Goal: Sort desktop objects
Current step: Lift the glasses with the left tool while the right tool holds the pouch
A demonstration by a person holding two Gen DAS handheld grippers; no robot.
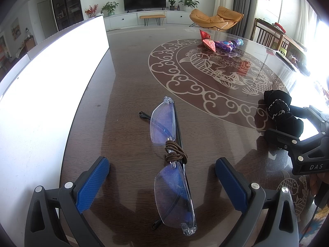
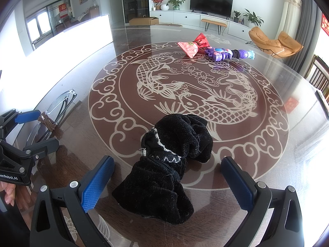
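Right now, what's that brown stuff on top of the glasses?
A brown cord is wound around the middle of the glasses, between the two lenses. The glasses lie on the table. The bridge itself is covered by the cord.

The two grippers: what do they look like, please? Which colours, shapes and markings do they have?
Both the left gripper and right gripper have dark grey angular plastic frames with silver screw heads and blue ribbed pads on the fingers. White lettering marks each body.

Dark grey frames, silver screws, ribbed blue pads (image 1: 92, 185) on both grippers; white "DAS" lettering on right gripper (image 1: 283, 123), "enRobot.AI" on left gripper (image 2: 35, 129).
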